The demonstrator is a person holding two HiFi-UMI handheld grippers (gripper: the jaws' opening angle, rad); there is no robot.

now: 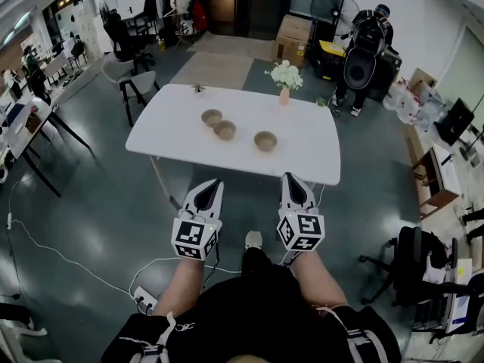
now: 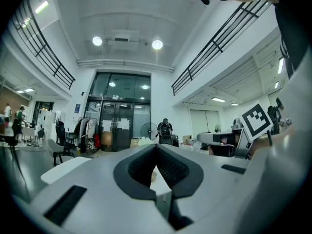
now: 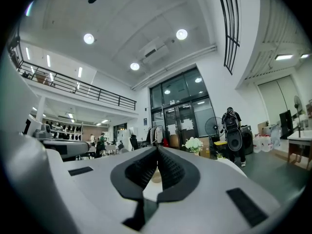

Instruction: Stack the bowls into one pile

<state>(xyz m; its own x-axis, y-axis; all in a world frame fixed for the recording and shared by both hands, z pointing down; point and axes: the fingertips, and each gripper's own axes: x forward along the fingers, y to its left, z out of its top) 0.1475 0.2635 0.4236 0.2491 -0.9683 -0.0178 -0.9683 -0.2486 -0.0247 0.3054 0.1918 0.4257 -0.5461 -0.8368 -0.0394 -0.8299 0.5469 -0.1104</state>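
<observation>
Three tan bowls stand apart on the white table [image 1: 181, 138]: one at the back left [image 1: 212, 116], one just beside it [image 1: 224, 129], and one further right [image 1: 265, 141]. Both grippers are held level in front of the table's near edge, short of the bowls. My left gripper [image 1: 214, 184] is shut and empty, its tips meeting in the left gripper view [image 2: 156, 146]. My right gripper [image 1: 291, 178] is also shut with nothing held [image 3: 157, 148]. Through the slot below its tips I glimpse a bowl [image 3: 155, 176] on the table.
A pink vase of white flowers [image 1: 284, 89] stands at the table's far edge. Grey chairs [image 1: 140, 82] are at the far left, and a person with a backpack [image 1: 368, 40] beyond the table. An office chair [image 1: 412, 263] is at the right. Cables and a power strip [image 1: 144, 301] lie on the floor.
</observation>
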